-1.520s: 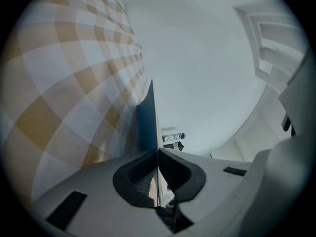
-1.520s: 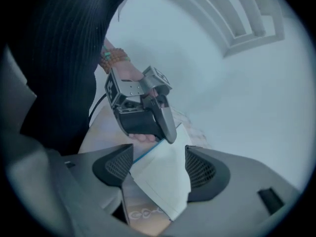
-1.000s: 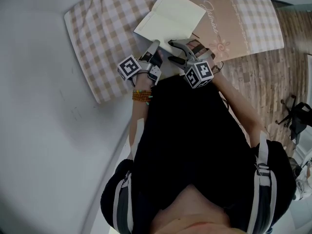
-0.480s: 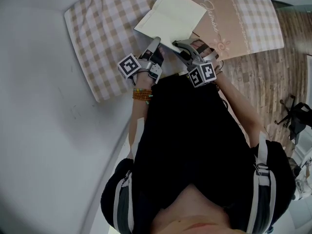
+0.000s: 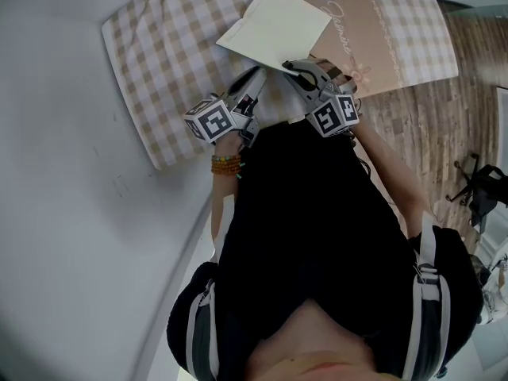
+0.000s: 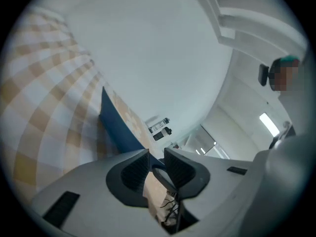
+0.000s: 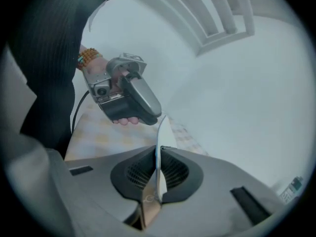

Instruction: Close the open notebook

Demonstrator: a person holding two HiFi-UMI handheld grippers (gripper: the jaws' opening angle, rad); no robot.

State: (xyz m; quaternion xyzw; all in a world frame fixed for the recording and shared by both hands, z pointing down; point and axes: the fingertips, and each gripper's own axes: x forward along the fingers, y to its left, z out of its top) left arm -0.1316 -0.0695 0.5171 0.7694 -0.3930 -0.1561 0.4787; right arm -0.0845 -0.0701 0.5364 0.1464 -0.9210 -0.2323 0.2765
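While the right gripper (image 5: 290, 65) has just closed its fingers on a leaf of the notebook (image 5: 274, 22) and the left gripper (image 5: 259, 75) has just parted its fingers, holding nothing, the notebook lies open, not yet folded shut.

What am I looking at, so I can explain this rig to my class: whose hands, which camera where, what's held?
A person holds a two-jaw gripper in each hand. The head view looks down from their head; each gripper view rides on its gripper. An open notebook lies on a checked pillow. The right gripper has just closed on a notebook leaf. The left gripper has just opened; its jaws stand apart with nothing gripped between them.
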